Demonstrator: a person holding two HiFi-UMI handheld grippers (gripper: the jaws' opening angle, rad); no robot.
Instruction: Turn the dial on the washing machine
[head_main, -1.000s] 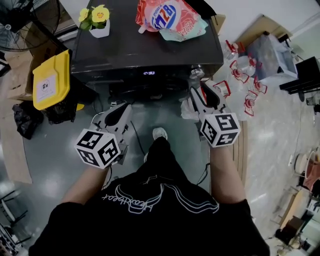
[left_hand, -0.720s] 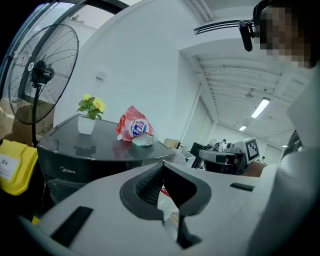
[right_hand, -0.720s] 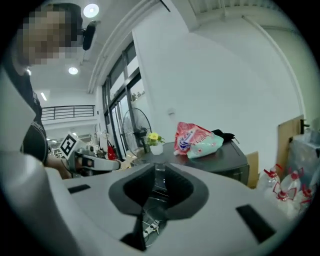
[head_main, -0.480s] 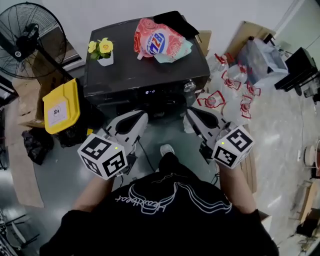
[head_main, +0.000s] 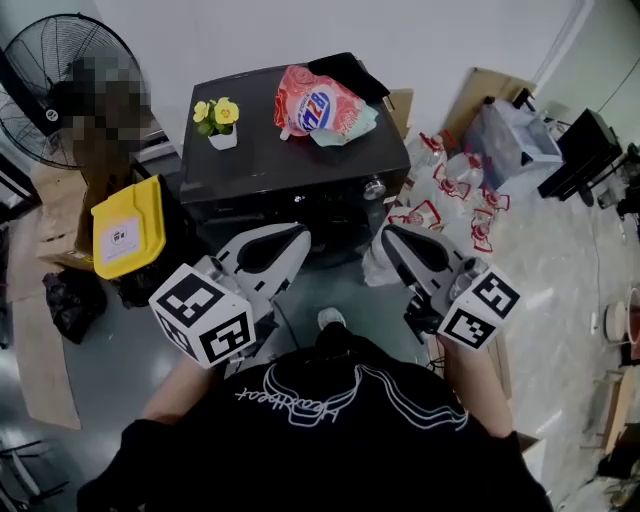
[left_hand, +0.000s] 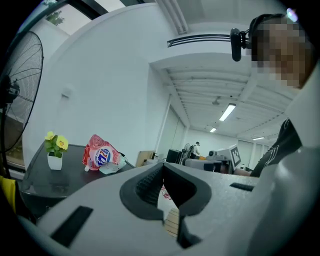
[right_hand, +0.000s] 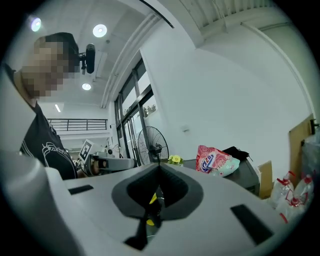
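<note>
The black washing machine (head_main: 290, 160) stands ahead of me, its silver dial (head_main: 374, 187) at the right end of the front panel. My right gripper (head_main: 388, 232) hangs in the air short of the dial and a little below it, apart from it, jaws shut on nothing. My left gripper (head_main: 302, 236) floats level with it before the machine's front, also shut and empty. In the left gripper view the jaw tips (left_hand: 162, 165) meet with the machine's top (left_hand: 45, 175) to their left. The right gripper (right_hand: 159, 166) shows its tips pressed together in its own view.
A red detergent bag (head_main: 320, 102) and a small pot of yellow flowers (head_main: 222, 125) sit on the machine's top. A yellow bin (head_main: 125, 228) and a standing fan (head_main: 50, 70) are at the left. Packed bottles (head_main: 450, 190) and boxes crowd the floor at the right.
The right gripper has come away from the dial and drawn back towards me with its jaws shut. The left gripper pulled back too, and the head view now sits farther from the machine.
</note>
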